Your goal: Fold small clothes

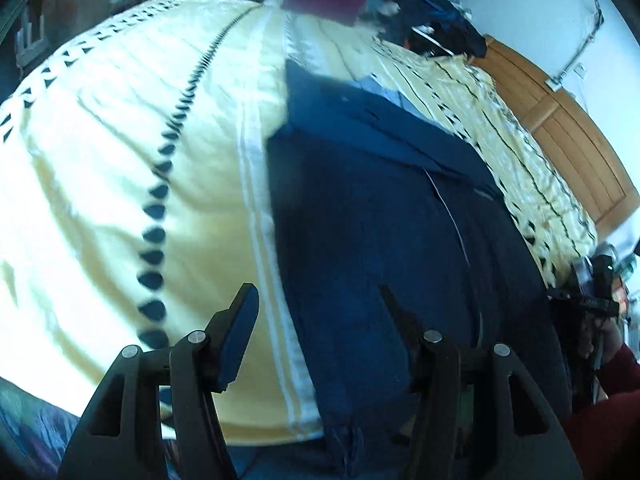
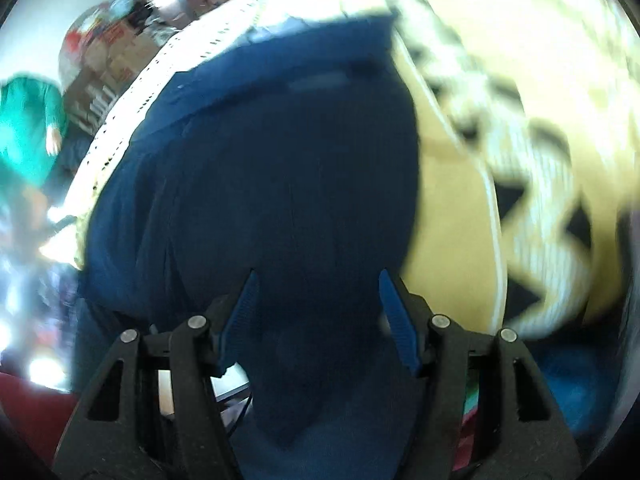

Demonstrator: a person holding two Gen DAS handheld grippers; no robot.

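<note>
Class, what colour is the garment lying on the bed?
Dark navy blue garment; clearest in the left wrist view.

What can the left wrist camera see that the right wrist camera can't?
Only the left wrist view shows the wooden headboard, the clothes pile at the bed's far end, and the right tool beside the bed. Only the right wrist view shows a person in a green top, blurred. Both show the navy garment spread on the yellow bedspread, with each open tool, such as the left tool, over it.
</note>
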